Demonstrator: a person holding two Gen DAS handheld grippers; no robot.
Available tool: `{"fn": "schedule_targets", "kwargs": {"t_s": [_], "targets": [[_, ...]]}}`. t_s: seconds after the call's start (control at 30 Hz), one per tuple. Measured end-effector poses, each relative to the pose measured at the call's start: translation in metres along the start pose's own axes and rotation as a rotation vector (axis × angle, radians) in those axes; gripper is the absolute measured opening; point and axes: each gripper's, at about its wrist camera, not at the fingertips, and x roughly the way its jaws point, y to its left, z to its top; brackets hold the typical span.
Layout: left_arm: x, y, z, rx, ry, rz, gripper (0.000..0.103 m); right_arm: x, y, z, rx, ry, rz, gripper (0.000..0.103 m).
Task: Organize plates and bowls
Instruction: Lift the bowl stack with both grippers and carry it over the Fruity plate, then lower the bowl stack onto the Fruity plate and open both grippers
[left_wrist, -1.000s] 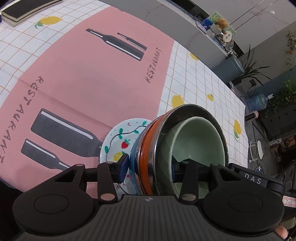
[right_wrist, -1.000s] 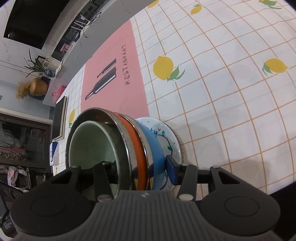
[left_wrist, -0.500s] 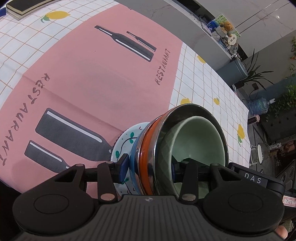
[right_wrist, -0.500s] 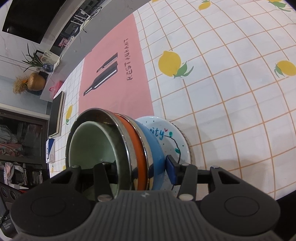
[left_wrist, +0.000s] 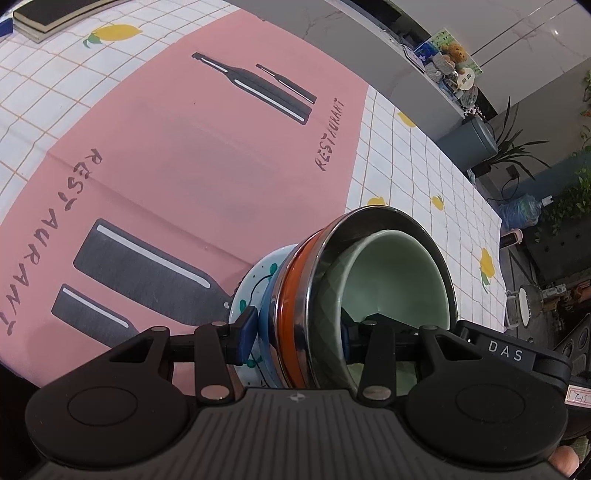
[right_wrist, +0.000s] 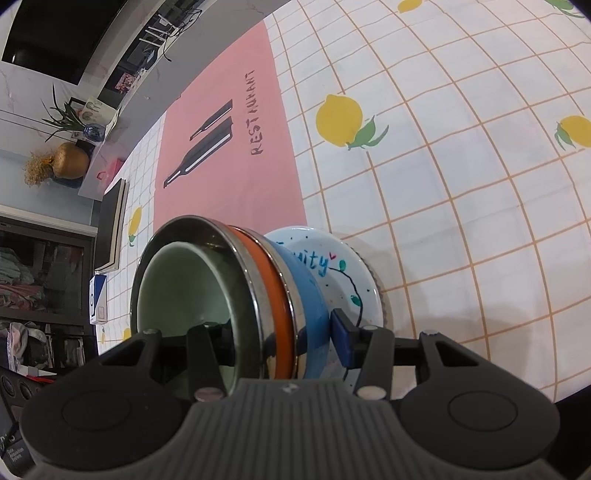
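The lemon-print tablecloth (left_wrist: 406, 177) with its pink placemat (left_wrist: 184, 147) fills both views. Over the last second the placemat has slid nearer and toward the right in the left wrist view, and the lemons have grown in the right wrist view, while the stack keeps the same place between the fingers. I judge that the whole stack is being carried across the table as one load, with sorting mostly done and only the set-down left.

The stack of dishes (left_wrist: 317, 306) hangs above the cloth, over the near right edge of the placemat, tipped on its side. Its axis runs roughly level, from one gripper to the other. The open mouths face right in the left wrist view and left in the right wrist view.

From outside in: the painted plate (right_wrist: 347, 273) forms the base, then the blue bowl (right_wrist: 310, 295), an orange band (right_wrist: 275, 277), the steel bowl (right_wrist: 207, 236) and the pale green bowl (left_wrist: 391, 280) nested innermost.

The left gripper (left_wrist: 295, 336) is clamped on the stack, one pad on the plate's back and one inside the green bowl. The right gripper (right_wrist: 280, 343) grips the opposite rim likewise.
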Motion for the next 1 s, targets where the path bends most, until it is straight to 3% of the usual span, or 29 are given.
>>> {"fn": "schedule_targets", "kwargs": {"t_s": [0.37, 0.43, 0.57, 0.77, 1.0], "targets": [[-0.001, 0.001, 0.001, 0.011, -0.006, -0.014, 0.052, -0.003, 0.006, -0.001, -0.051, -0.03, -0.008, 0.05], [-0.002, 0.001, 0.001, 0.014, -0.026, -0.029, 0.061, -0.007, 0.009, -0.001, -0.072, -0.053, -0.012, 0.067], [-0.014, -0.006, 0.002, 0.061, -0.081, -0.028, 0.067, -0.018, 0.017, 0.001, -0.118, -0.087, -0.023, 0.072], [-0.048, -0.023, 0.001, 0.185, -0.22, -0.006, 0.067, -0.046, 0.034, -0.004, -0.225, -0.196, -0.057, 0.072], [-0.099, -0.055, -0.025, 0.43, -0.428, 0.084, 0.067, -0.09, 0.064, -0.033, -0.433, -0.391, -0.123, 0.075]]}}
